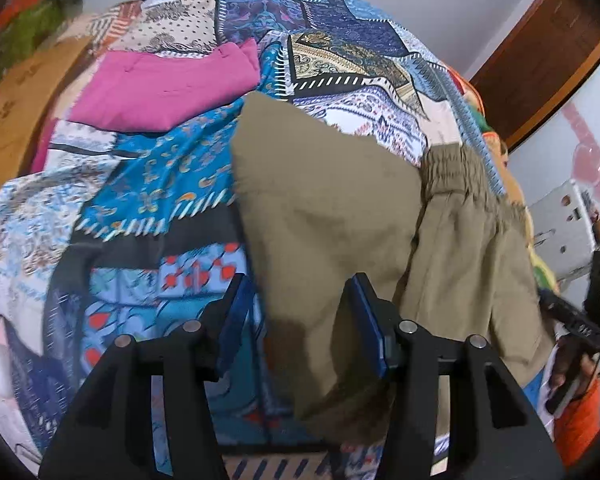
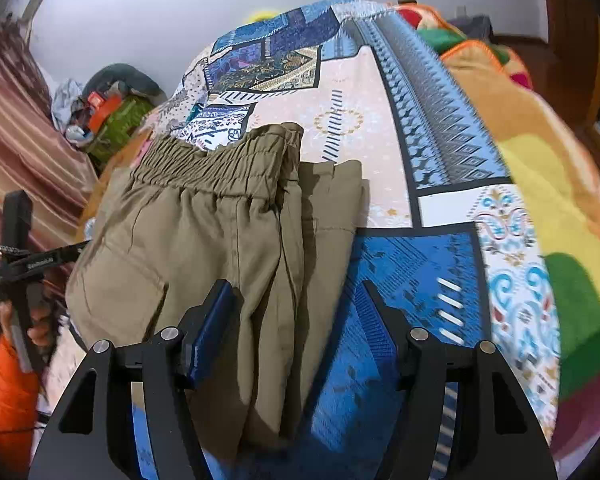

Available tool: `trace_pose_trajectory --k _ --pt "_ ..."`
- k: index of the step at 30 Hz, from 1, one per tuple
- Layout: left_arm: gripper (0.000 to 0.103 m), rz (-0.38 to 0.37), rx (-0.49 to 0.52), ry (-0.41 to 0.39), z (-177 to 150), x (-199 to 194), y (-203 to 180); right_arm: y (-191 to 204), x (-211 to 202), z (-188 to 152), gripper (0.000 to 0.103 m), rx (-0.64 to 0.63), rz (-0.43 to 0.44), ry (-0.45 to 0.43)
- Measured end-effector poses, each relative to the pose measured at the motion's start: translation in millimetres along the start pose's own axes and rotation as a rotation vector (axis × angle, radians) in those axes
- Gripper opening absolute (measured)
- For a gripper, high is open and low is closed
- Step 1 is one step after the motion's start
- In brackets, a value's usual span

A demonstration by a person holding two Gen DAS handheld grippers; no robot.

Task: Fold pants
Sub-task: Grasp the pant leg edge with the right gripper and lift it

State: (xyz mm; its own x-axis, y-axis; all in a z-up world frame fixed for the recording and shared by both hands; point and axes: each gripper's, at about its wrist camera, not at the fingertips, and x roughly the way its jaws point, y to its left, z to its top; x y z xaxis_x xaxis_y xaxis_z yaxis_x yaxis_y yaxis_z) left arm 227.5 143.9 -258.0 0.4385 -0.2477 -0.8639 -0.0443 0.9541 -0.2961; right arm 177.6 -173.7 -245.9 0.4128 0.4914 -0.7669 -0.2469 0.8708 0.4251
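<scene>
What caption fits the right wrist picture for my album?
Open right gripper hovering over folded khaki pants on a patchwork bedsheet.

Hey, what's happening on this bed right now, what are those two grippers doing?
A person is folding khaki pants on a patterned bedspread, holding a gripper in each hand. The pants lie partly folded, elastic waistband at the far end. Both the left gripper and right gripper hover open over the near end, gripping nothing. A folded pink garment lies farther up the bed.
</scene>
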Motion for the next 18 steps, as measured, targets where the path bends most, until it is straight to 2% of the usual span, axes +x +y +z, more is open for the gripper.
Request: trace_pose_trajectory --k 4,7,8,9,10,11,13,16,18 --pt "0.051 0.007 0.020 -0.005 9.8 4.0 -6.4 -1.2 8.1 4.8 0.061 0.019 0.042 0.008" --pt "0.044 0.035 0.039 -0.014 13.4 6.8 -11.0 1.0 10.3 7.1 0.057 0.016 0.045 0.006" --pt "0.042 0.044 0.047 -0.019 14.3 7.1 -13.4 1.8 11.2 8.3 0.054 0.011 0.047 0.004" --pt "0.034 0.054 0.056 -0.026 15.4 7.2 -15.4 2.5 12.0 9.6 0.051 0.006 0.051 0.003" --pt "0.025 0.065 0.060 -0.030 16.9 7.5 -15.7 1.9 11.8 10.6 0.044 0.004 0.054 0.003" --pt "0.021 0.082 0.062 -0.034 18.1 8.0 -16.9 2.7 12.4 12.2 0.037 0.002 0.060 0.002" --pt "0.008 0.108 0.061 -0.049 20.9 6.7 -18.1 6.9 12.7 15.2 0.028 -0.022 0.055 0.001" --pt "0.005 0.141 0.075 -0.067 24.2 2.4 -20.7 18.3 8.8 19.5 0.017 -0.091 0.014 -0.022" --pt "0.004 0.162 0.099 -0.080 25.4 -2.8 -23.8 22.5 6.6 23.8 0.013 -0.123 -0.001 -0.035"
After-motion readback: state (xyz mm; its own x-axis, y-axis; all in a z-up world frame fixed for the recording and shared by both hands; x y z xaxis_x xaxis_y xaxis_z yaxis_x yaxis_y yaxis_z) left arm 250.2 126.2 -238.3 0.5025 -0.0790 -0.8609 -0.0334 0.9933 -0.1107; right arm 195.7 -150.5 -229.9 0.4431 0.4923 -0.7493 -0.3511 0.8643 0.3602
